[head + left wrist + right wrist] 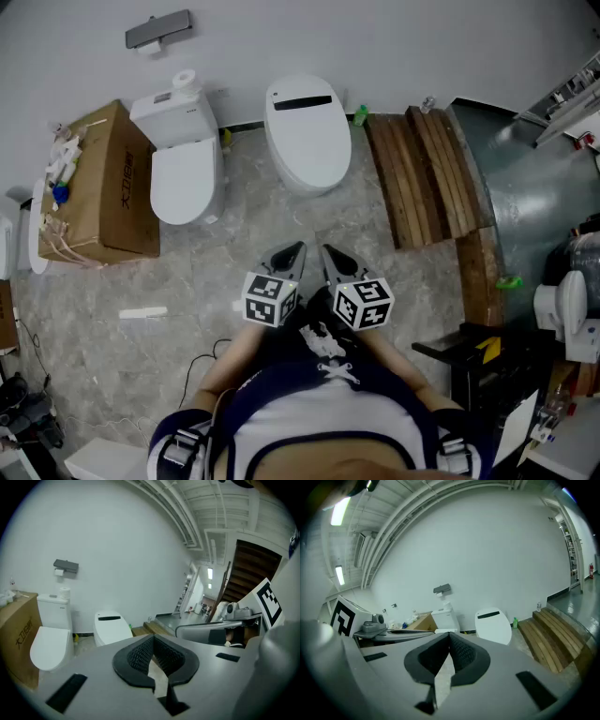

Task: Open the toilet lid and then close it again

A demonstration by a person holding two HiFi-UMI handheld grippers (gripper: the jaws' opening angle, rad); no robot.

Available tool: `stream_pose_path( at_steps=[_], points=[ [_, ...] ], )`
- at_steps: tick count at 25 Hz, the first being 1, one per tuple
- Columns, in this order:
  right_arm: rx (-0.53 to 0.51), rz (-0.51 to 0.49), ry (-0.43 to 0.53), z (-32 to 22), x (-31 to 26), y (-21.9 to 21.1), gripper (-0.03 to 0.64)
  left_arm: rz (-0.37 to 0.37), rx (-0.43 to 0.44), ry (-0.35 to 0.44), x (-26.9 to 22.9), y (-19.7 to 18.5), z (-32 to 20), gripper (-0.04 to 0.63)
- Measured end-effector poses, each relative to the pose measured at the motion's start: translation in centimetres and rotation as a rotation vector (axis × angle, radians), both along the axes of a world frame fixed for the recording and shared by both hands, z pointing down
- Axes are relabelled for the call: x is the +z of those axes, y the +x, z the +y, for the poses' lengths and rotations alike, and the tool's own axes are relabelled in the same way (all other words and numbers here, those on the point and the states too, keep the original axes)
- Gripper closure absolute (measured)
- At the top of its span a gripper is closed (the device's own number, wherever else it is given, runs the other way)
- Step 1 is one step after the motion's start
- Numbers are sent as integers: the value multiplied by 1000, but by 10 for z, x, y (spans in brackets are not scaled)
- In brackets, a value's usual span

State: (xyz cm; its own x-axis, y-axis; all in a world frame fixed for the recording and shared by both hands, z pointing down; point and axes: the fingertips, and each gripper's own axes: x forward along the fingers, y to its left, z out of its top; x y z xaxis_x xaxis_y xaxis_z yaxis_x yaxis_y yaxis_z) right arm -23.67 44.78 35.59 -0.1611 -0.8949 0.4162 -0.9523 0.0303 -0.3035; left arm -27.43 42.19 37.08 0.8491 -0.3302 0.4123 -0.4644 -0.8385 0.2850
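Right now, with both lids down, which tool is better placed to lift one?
Left tool, but only slightly. Both tools are shut and empty, short of the toilets. The left one lies nearer the rounded toilet front edge and on the tank toilet side; the right tool sits further right.

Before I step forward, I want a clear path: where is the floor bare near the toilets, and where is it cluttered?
The stone floor is bare in front of the tanked toilet and the tankless toilet, out to the wooden planks at right. The left is crowded: the cardboard box, and a small white object near it.
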Motion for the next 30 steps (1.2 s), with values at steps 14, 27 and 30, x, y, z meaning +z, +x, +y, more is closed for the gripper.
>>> stream_pose_path(
  at_steps=[14, 27, 30],
  points=[
    [39, -114, -57, -56, 39, 43, 609, -34, -1, -22, 21, 31, -60, 588],
    [-102, -261, -133, -182, 69, 146, 609, -149, -61, -64, 41, 126, -190, 588],
    [-124, -303, -161, -203, 75, 178, 607, -223, -28, -18, 47, 156, -210, 588]
  ],
)
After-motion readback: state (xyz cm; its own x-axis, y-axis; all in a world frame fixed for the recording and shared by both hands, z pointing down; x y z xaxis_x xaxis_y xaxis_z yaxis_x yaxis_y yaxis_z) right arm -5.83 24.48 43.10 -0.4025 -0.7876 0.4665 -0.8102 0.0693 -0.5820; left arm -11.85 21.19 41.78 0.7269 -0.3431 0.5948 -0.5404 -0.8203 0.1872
